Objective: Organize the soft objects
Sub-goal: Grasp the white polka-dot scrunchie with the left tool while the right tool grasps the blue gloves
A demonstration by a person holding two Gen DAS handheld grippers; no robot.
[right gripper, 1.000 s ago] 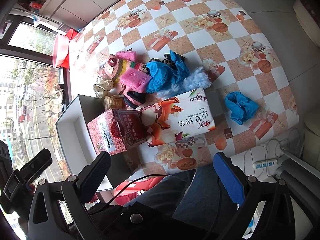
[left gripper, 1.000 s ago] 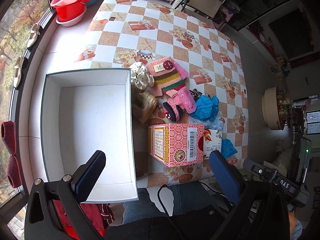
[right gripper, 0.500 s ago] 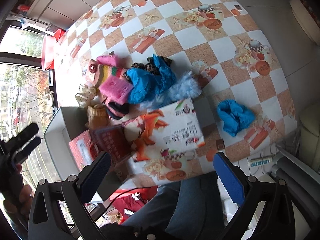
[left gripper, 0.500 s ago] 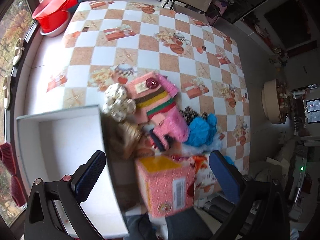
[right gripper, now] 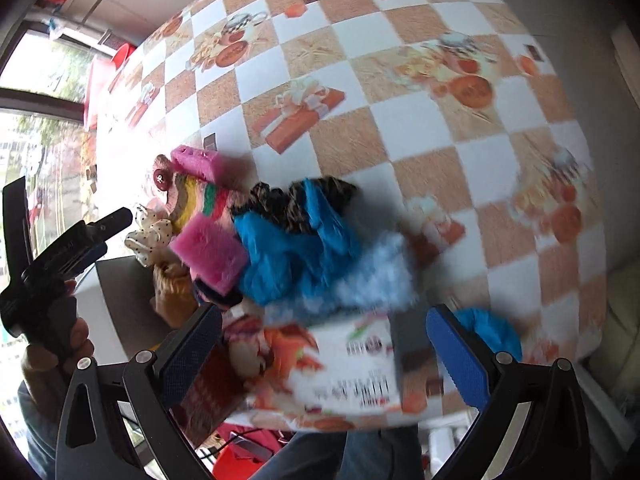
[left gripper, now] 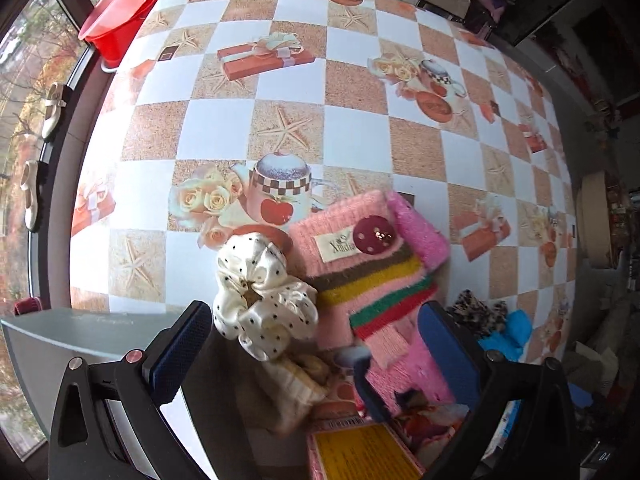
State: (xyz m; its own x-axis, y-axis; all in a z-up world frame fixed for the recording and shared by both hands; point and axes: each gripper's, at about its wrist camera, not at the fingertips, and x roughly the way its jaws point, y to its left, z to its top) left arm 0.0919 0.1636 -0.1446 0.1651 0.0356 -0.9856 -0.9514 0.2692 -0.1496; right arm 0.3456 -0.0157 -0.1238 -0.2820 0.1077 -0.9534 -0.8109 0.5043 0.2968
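Note:
My left gripper [left gripper: 316, 344] is open, low over a pile of soft things. A white dotted scrunchie [left gripper: 262, 294] lies just ahead between its fingers, beside a pink striped knit piece [left gripper: 368, 256] with a red button. A tan scrunchie [left gripper: 296, 380] lies under the gripper. My right gripper [right gripper: 324, 356] is open above a white printed box [right gripper: 352, 364]. Ahead of it lie a blue cloth [right gripper: 292, 256], a pale blue fluffy piece [right gripper: 376, 280], a leopard scrunchie [right gripper: 280, 204] and a pink sponge-like piece [right gripper: 212, 252]. Another blue cloth [right gripper: 488, 330] sits by the right finger.
A white bin [left gripper: 60, 344] stands at the left, its rim by my left finger. A pink and yellow carton [left gripper: 360, 452] is near the table's front edge. Red basins [left gripper: 124, 20] sit at the far left corner. The checked tablecloth [left gripper: 360, 80] stretches far ahead.
Both grippers have moved forward and down toward the pile. The left one now hovers right over the dotted scrunchie; the bin has slid to the frame's left edge. The right view is blurred from motion.

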